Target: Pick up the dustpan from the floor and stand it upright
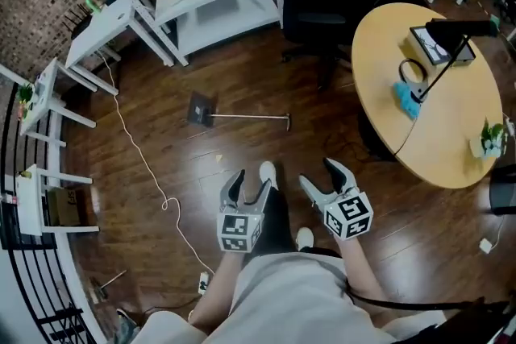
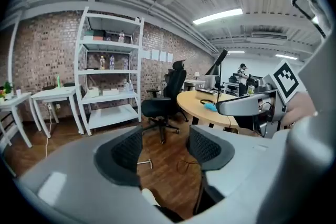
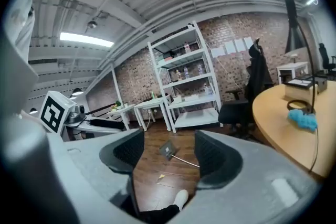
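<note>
In the head view, the dustpan (image 1: 201, 110) lay flat on the wood floor (image 1: 242, 149), well ahead of the left gripper (image 1: 250, 184) and right gripper (image 1: 321, 175). The left gripper view showed its jaws wide apart and empty. The right gripper view showed the same, with the dustpan far off between them.

Grey left tool (image 1: 251, 181), right tool (image 1: 320, 173); white shoes (image 1: 304, 238)
</note>
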Action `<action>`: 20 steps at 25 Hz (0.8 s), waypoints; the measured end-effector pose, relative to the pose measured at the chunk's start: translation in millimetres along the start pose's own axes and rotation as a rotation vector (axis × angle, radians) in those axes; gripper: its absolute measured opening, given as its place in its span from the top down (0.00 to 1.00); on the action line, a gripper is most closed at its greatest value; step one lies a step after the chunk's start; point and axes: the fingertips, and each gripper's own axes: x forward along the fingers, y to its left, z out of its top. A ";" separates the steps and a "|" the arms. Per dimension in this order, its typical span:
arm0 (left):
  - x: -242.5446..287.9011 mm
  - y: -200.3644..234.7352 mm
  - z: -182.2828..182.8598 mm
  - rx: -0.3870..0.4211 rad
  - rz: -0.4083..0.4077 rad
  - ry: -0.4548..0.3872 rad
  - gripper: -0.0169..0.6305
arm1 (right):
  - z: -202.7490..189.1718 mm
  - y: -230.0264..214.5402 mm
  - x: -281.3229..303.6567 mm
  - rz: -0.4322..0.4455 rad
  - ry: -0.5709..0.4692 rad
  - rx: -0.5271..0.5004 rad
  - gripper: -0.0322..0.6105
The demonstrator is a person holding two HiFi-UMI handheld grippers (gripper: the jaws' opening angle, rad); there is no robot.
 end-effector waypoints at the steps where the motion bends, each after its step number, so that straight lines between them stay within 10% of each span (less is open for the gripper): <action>1: 22.7 7.2 -0.1 0.000 -0.022 0.021 0.52 | 0.1 -15.0 12.4 -0.023 0.012 0.015 0.50; 9: 212.7 100.1 -38.5 -0.027 -0.135 0.232 0.52 | 13.7 -109.0 161.8 -0.101 0.159 0.062 0.50; 20: 470.1 209.0 -246.7 -0.189 -0.123 0.517 0.54 | -74.1 -203.9 403.4 0.037 0.269 0.034 0.50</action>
